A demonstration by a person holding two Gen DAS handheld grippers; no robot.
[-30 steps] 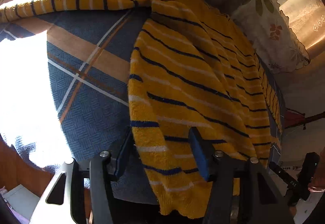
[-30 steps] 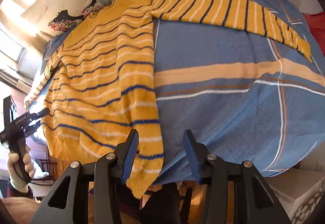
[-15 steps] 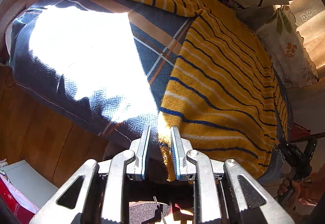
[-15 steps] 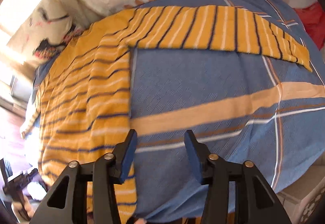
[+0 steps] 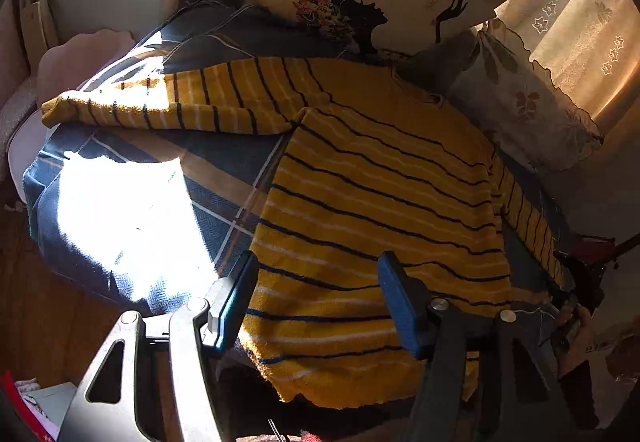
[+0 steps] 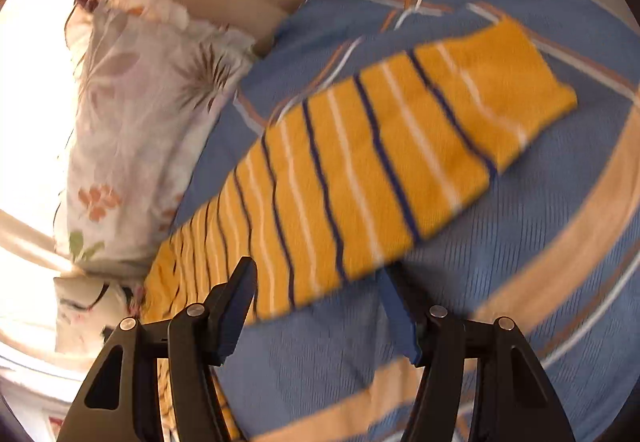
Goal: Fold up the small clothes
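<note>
A yellow sweater (image 5: 380,193) with dark blue and white stripes lies spread flat on a blue plaid bed cover (image 5: 224,161). Its left sleeve (image 5: 180,101) stretches out to the left. My left gripper (image 5: 316,306) is open and empty just above the sweater's hem, which hangs over the bed's front edge. In the right wrist view the other sleeve (image 6: 380,169) lies straight across the cover (image 6: 520,262). My right gripper (image 6: 320,314) is open and empty above that sleeve's near edge. The view is motion-blurred.
A pillow with a woman's silhouette (image 5: 380,1) and a floral pillow (image 5: 528,101) lean at the bed's head; the floral one (image 6: 140,113) also shows in the right wrist view. A bright sun patch (image 5: 120,222) lies on the cover. Wooden floor (image 5: 48,322) is at lower left.
My left gripper let go of the hem corner, opened and pulled back above the hem. My right gripper moved from beside the sweater's body over to the right sleeve.
</note>
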